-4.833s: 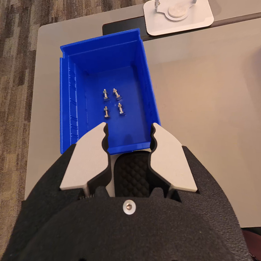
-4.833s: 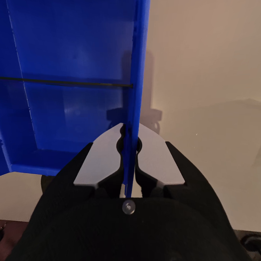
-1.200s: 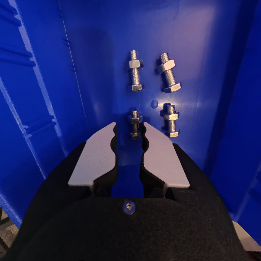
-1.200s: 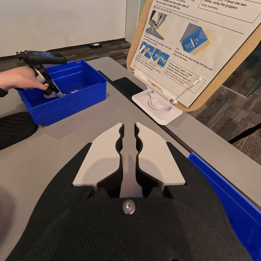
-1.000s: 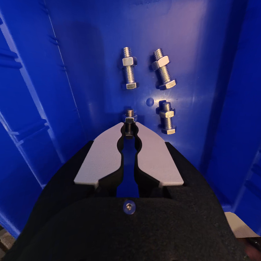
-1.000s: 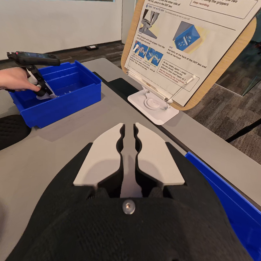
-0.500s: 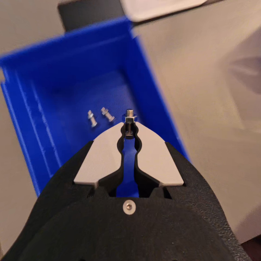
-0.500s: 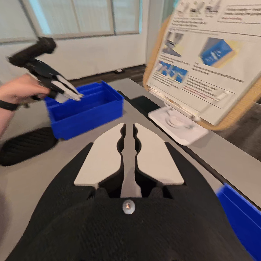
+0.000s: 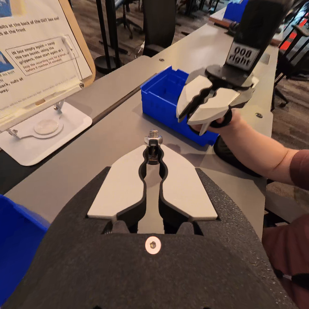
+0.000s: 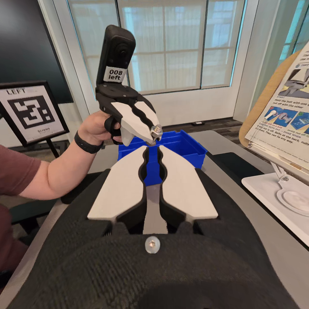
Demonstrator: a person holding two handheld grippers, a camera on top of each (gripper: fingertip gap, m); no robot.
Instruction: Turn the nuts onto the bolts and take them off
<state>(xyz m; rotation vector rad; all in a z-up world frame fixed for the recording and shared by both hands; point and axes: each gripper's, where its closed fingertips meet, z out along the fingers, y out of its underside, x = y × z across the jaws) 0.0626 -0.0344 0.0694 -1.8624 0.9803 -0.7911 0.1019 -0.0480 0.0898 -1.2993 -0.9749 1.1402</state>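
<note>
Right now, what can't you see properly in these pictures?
- Bolt head: left wrist view, the left gripper's fingers cover most of it.
- Inside the far blue box: left wrist view, the right gripper hides part; contents unclear.
- Near blue box: left wrist view, cut by the edge.
- Instruction sheet: right wrist view, cut by the edge.

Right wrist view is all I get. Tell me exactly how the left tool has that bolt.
Observer: The left tool clamps the bolt on its shank; the hex head sits inside the finger notch.
Operator: Give me the nut's place.
Observer: The nut sits just past the tool's tip; bare thread separates it from the head.
Operator: Report what's beyond my right tool.
Observer: A second blue bin stands on the table beyond and below the right tool.
</note>
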